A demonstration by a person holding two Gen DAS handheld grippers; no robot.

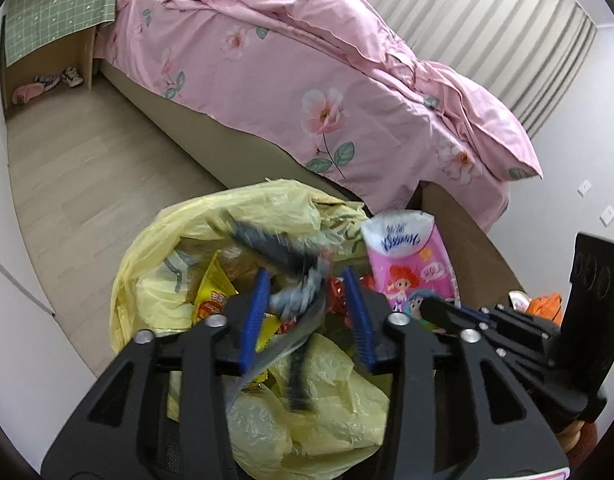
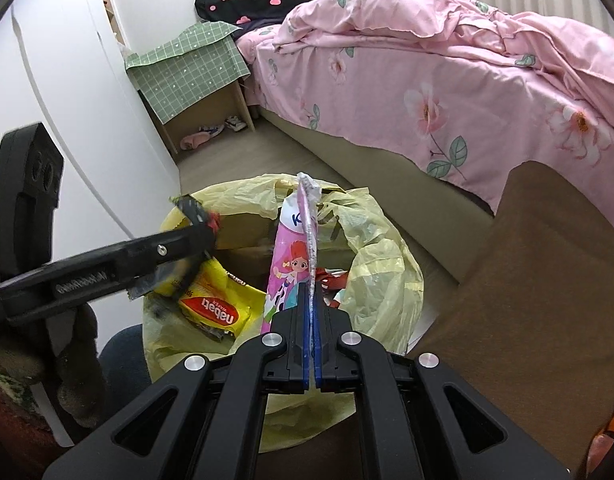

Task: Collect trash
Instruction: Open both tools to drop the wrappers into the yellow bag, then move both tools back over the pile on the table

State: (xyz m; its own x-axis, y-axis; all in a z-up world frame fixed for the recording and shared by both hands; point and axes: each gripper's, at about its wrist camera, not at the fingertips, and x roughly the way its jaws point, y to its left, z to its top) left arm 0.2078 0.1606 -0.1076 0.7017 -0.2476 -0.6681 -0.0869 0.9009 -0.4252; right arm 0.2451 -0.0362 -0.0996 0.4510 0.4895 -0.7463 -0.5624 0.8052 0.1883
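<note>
Right hand-held gripper (image 2: 312, 300) pinching pink wrapper (image 2: 291, 264) over bin bag (image 2: 379, 264).

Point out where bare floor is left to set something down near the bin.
Bare wood floor runs between the bed base and the white wardrobe, up to the nightstand. Crowded: the yellow-lined bin, full of wrappers, with both grippers over it.

The dark wrapper (image 1: 291, 276) between the left gripper's (image 1: 307, 292) blue pads is smeared by motion, so its print is unreadable and contact with either pad cannot be told. The bag (image 1: 155, 248) hides its bin, and the gripper bodies cover its near rim in both views. The pink packet (image 2: 291, 264) hides the bag's contents behind it; its lower end is lost between the right gripper's (image 2: 310, 304) pads. A gloved hand (image 2: 67, 360) is cut off at the left edge.
</note>
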